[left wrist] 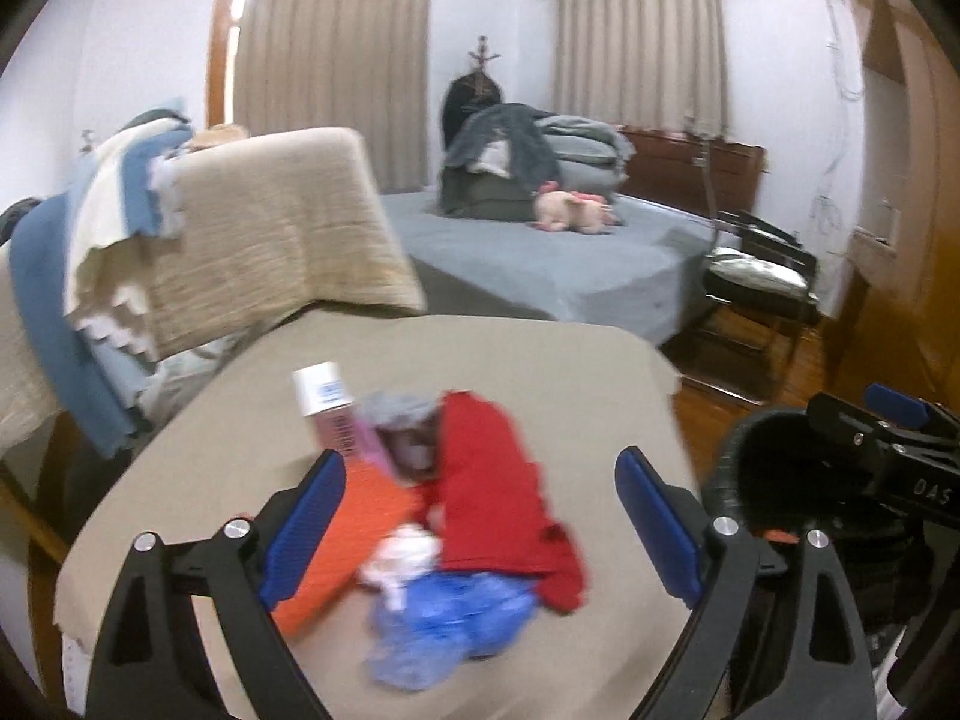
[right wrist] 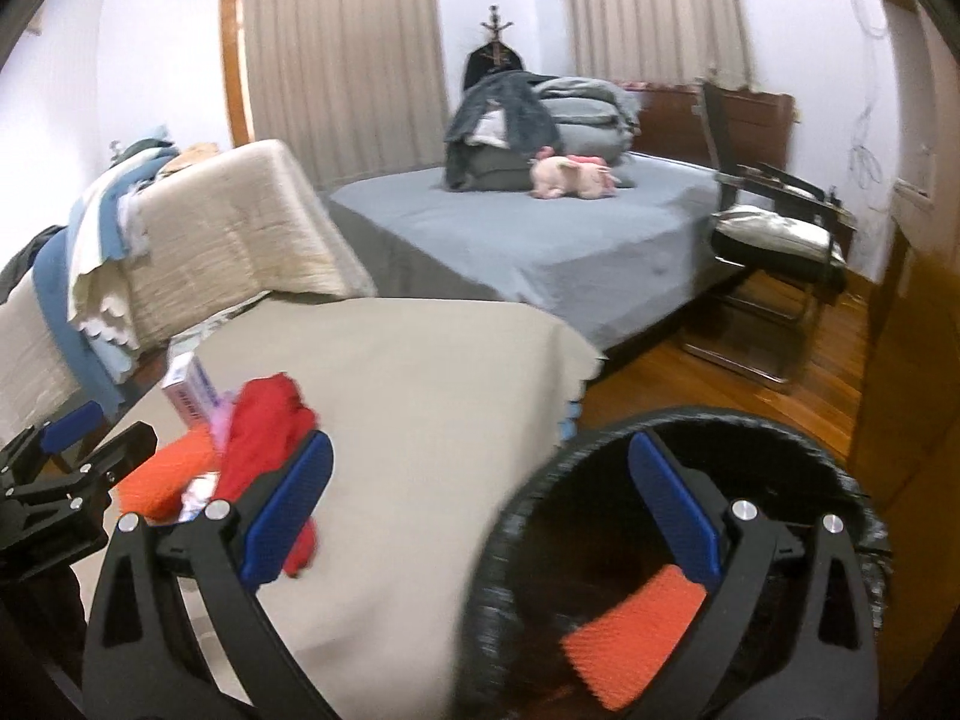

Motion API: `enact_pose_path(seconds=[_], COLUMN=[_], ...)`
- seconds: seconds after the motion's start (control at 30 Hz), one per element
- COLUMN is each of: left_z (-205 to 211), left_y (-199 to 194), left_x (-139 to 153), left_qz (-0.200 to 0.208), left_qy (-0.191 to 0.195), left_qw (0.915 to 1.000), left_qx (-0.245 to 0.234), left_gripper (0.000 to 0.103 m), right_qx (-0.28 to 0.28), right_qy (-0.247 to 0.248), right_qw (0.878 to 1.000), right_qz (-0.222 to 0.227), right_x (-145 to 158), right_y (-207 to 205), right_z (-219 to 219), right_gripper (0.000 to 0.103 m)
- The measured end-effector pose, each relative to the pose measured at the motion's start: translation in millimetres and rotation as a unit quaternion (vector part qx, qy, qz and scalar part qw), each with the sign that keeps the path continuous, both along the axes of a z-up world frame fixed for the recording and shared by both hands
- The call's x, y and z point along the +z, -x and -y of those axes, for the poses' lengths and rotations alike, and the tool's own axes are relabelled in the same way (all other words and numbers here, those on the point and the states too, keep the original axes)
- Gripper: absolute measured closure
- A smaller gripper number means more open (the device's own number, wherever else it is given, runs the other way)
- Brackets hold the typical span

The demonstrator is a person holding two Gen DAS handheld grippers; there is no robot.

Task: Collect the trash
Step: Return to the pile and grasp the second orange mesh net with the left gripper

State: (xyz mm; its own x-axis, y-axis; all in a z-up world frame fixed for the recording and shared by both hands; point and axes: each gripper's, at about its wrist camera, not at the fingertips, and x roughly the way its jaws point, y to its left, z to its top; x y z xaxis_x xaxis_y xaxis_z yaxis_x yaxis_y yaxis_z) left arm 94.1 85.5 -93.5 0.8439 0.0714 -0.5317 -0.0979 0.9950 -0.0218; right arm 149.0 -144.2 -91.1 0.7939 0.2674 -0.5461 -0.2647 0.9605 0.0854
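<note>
The left gripper (left wrist: 480, 516) is seen from its own camera with its blue-padded fingers (left wrist: 303, 531) spread wide; nothing is clamped between them, and the pads are not pressed on any item. Beneath and between these fingers a pile of trash is spread on the beige-covered table (left wrist: 570, 360): an orange mesh piece (left wrist: 354, 546), a red cloth (left wrist: 498, 498), a crumpled blue plastic item (left wrist: 444, 630), a small white crumpled item (left wrist: 402, 558) and a white and pink box (left wrist: 336, 414) at the far side of the pile. A dark, greyish item lies between the box and the red cloth, but it is too blurred to be identified. The right gripper (right wrist: 480, 522) is likewise presented with its jaws fully apart and nothing held. Its right finger (right wrist: 672, 510) is positioned over the mouth of a black bin (right wrist: 600, 450), which stands just beside the table's right edge on the wooden floor (right wrist: 828, 360). Inside the bin a second orange mesh piece (right wrist: 630, 636) is visible, apart from the pads. The left finger of the right gripper is located over the table, close to the red cloth. Behind the table a bed (right wrist: 540, 240) with a pink plush toy (right wrist: 570, 177), a chair (right wrist: 774, 228) and curtained windows (right wrist: 342, 54) are visible. Both views are slightly blurred.
</note>
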Motion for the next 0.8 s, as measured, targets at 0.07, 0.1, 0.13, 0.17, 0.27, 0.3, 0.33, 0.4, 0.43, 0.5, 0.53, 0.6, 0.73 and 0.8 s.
enact_pose_path(seconds=[0.07,0.1,0.13,0.17,0.27,0.3,0.33,0.4,0.43,0.5,0.53,0.6,0.73,0.8], left_z=[-16,-24,-28,-35,-49,-53,-58,-63,-66,-72,-74,-77,-83,-85], left_y=[3,4,4,4,3,3,1,1,0,-2,-2,-4,-11,-14], left_x=[-4,-7,-8,-12,-22,-25,-30,-37,-42,-49,-52,-58,-72,-79], left_qz=[-0.003,-0.004,-0.006,-0.010,-0.022,-0.026,-0.032,-0.039,-0.044,-0.053,-0.057,-0.063,-0.082,-0.090], left_qy=[-0.002,-0.005,-0.007,-0.009,-0.012,-0.012,-0.012,-0.011,-0.009,-0.009,-0.008,-0.005,0.001,0.004], left_qw=[0.9998,0.9996,0.9995,0.9992,0.9984,0.9982,0.9978,0.9974,0.9970,0.9964,0.9960,0.9954,0.9939,0.9933], left_qx=[0.017,0.026,0.031,0.037,0.050,0.053,0.057,0.060,0.063,0.067,0.069,0.072,0.073,0.072], left_gripper=[0.013,0.013,0.014,0.014,0.014,0.014,0.014,0.014,0.015,0.015,0.016,0.017,0.020,0.022], right_qx=[0.014,0.019,0.026,0.031,0.044,0.046,0.048,0.049,0.050,0.052,0.053,0.055,0.062,0.065], right_qy=[0.002,0.003,0.003,0.004,0.011,0.012,0.012,0.012,0.012,0.015,0.016,0.018,0.022,0.024], right_qw=[1.000,1.000,1.000,1.000,0.999,0.999,0.999,0.999,0.998,0.998,0.998,0.998,0.997,0.997], right_qz=[0.002,0.002,0.000,-0.001,-0.007,-0.011,-0.013,-0.019,-0.024,-0.028,-0.029,-0.031,-0.036,-0.038], right_x=[-3,-5,-8,-10,-19,-22,-25,-30,-33,-37,-39,-42,-48,-50], right_y=[-3,-4,-5,-5,-9,-10,-11,-13,-15,-17,-18,-21,-25,-26], right_z=[-17,-24,-32,-39,-57,-63,-66,-71,-74,-77,-79,-84,-90,-94], right_gripper=[0.007,0.007,0.007,0.007,0.007,0.007,0.007,0.007,0.007,0.007,0.007,0.007,0.007,0.007])
